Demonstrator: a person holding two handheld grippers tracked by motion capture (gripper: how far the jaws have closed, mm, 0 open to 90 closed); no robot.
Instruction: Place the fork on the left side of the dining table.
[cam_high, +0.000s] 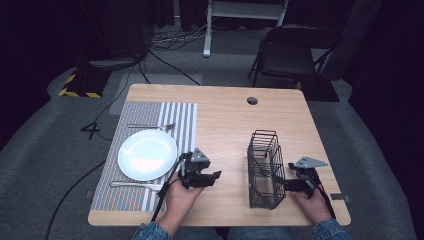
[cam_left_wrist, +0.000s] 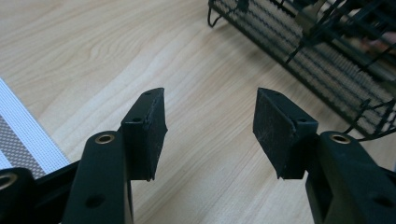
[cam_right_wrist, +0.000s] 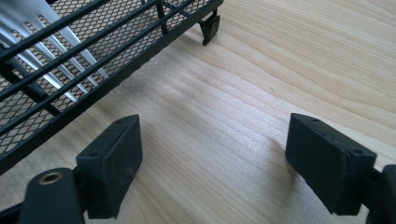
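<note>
A black wire basket (cam_high: 265, 170) stands on the wooden table (cam_high: 225, 125) right of centre, and silver fork tines (cam_right_wrist: 51, 51) show through its mesh in the right gripper view. My left gripper (cam_high: 212, 176) rests low over the wood to the basket's left, open with nothing between its jaws. My right gripper (cam_high: 286, 184) sits just right of the basket's near end, also open and empty. A white plate (cam_high: 147, 154) lies on a striped placemat (cam_high: 150, 150) at the left, with a fork (cam_high: 150, 126) behind it and another piece of cutlery (cam_high: 135, 185) in front.
A round cable hole (cam_high: 252, 100) is in the table's far edge area. Behind the table stand a black folding chair (cam_high: 292, 52) and a white desk frame (cam_high: 245, 15). Cables run over the grey floor at the left.
</note>
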